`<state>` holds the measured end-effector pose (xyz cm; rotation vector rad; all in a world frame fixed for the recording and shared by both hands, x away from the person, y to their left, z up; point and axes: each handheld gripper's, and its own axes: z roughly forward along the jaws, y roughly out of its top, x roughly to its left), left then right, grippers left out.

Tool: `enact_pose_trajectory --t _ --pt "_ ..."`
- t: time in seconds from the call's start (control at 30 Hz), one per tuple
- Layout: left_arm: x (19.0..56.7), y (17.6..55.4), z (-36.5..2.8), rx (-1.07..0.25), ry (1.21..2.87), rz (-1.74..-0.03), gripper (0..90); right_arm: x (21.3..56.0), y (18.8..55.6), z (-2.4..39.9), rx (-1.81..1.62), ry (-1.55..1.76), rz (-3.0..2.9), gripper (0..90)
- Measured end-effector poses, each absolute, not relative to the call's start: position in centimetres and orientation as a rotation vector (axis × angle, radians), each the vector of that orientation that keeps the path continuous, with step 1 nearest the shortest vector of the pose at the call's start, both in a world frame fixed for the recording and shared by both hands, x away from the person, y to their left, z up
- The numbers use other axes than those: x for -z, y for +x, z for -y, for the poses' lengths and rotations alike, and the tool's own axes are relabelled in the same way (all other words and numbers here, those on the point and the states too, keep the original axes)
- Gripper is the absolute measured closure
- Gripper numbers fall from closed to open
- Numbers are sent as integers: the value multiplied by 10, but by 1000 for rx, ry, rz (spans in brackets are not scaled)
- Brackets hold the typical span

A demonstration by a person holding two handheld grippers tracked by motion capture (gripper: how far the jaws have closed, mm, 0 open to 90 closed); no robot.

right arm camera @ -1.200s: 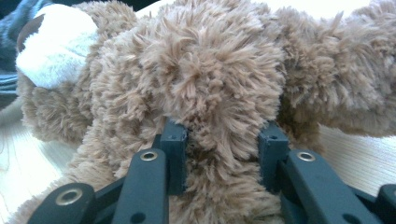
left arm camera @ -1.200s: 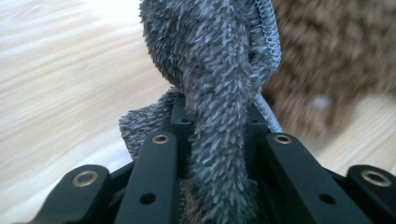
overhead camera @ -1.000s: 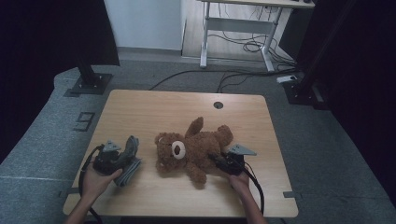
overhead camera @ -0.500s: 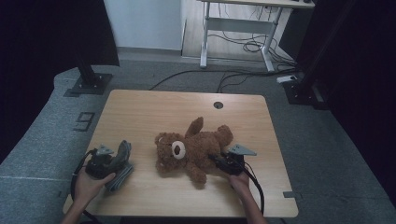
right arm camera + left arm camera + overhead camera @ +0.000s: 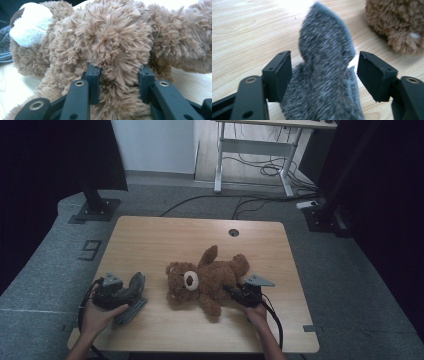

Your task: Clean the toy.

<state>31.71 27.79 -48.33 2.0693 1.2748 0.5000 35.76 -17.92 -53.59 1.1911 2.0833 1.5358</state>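
Right gripper (image 5: 117, 82): its fingers (image 5: 93, 80) press into the plush flank of the brown teddy bear (image 5: 107, 42), the pile bulging between and over both pads, a firm pinch on a fold of stuffing. Left gripper (image 5: 324, 75): its fingers (image 5: 280, 72) have just been opening and now stand apart on either side of a grey fuzzy cloth (image 5: 324, 67), which rises between them without being pressed by the pads. By judgement, the bear is light, soft and compressible, not fragile; it will sag and swing from one pinch, so a deep bite on the torso or at a limb's root suits better than loose fur. The cloth is limp and will fold or slide out of a shallow grip. In the high view the bear (image 5: 207, 279) lies on its back at the centre of the wooden surface (image 5: 165, 235), head toward 9 o'clock, the right gripper (image 5: 235, 292) at its 4 o'clock side and the left gripper (image 5: 120, 292) with the cloth (image 5: 134, 292) at 9 o'clock from the head, near the front edge. The high view gives this layout and both hands; the gripper views give the contact at the pads, and the right gripper view shows the white muzzle (image 5: 28, 25) in profile.
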Motion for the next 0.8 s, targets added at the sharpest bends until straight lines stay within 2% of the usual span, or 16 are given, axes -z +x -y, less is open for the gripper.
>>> enact_pose_trajectory --t 0.2,0.6,0.8 --pt "473 320 -261 -469 2032 -1213 267 536 358 179 -1539 1191 -2086 634" --pt "472 347 -213 -235 1998 -1121 181 536 358 180 -1541 1189 -2088 633" --pt "472 359 -195 -166 1977 -1092 153 536 358 180 -1543 1187 -2087 631"
